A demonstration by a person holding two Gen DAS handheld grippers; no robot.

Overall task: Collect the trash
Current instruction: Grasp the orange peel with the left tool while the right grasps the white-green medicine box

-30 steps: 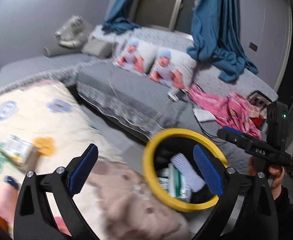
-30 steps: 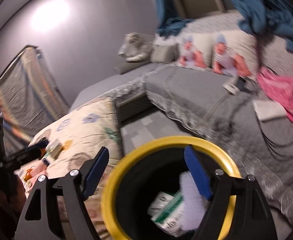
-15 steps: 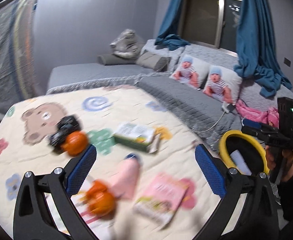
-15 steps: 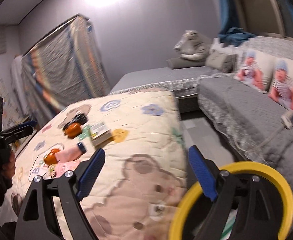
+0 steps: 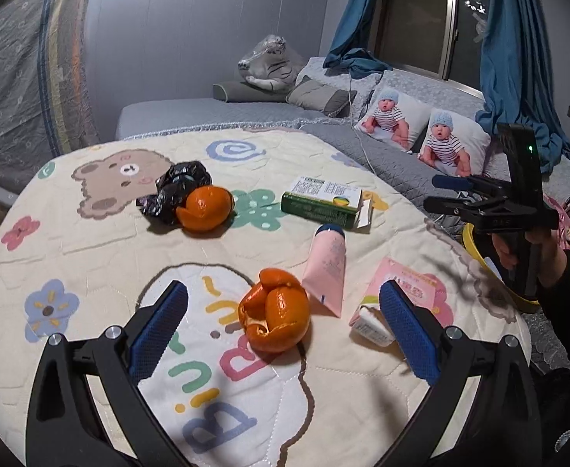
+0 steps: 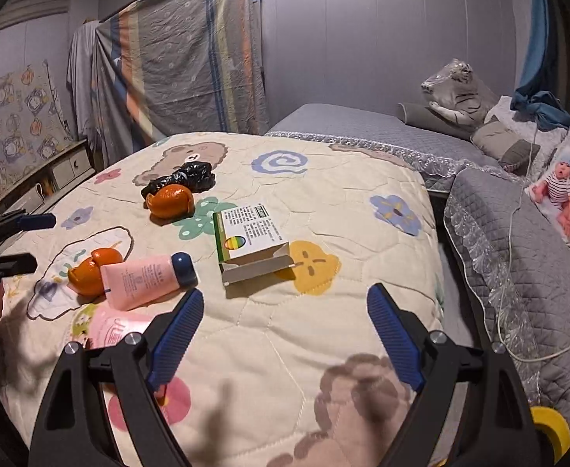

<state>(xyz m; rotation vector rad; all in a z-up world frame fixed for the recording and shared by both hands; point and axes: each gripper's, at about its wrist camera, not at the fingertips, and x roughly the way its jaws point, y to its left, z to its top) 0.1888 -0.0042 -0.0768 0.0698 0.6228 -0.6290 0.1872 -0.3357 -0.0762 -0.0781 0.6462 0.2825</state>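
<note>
On the cartoon-print quilt (image 5: 90, 257) lie an orange peel (image 5: 275, 321), a second orange peel (image 5: 205, 208) beside a crumpled black bag (image 5: 178, 190), a pink tube (image 5: 328, 264), a green and white box (image 5: 322, 202) and a pink carton (image 5: 396, 299). My left gripper (image 5: 283, 329) is open, its jaws on either side of the near peel, just short of it. My right gripper (image 6: 285, 334) is open and empty over the quilt, near the box (image 6: 252, 239) and the tube (image 6: 148, 278). The yellow-rimmed bin (image 6: 549, 428) is low at the right.
A grey sofa (image 5: 401, 163) with baby-print cushions (image 5: 392, 116) runs along the right. A white cable (image 6: 514, 257) trails over its edge. A floor gap separates quilt and sofa. A striped cloth (image 6: 183, 62) covers furniture behind. The bin rim also shows in the left wrist view (image 5: 474, 249).
Both grippers swung left from over the bin to the quilt. The left one dropped close to the near orange peel. The bin has slid to the right edge of both views.
</note>
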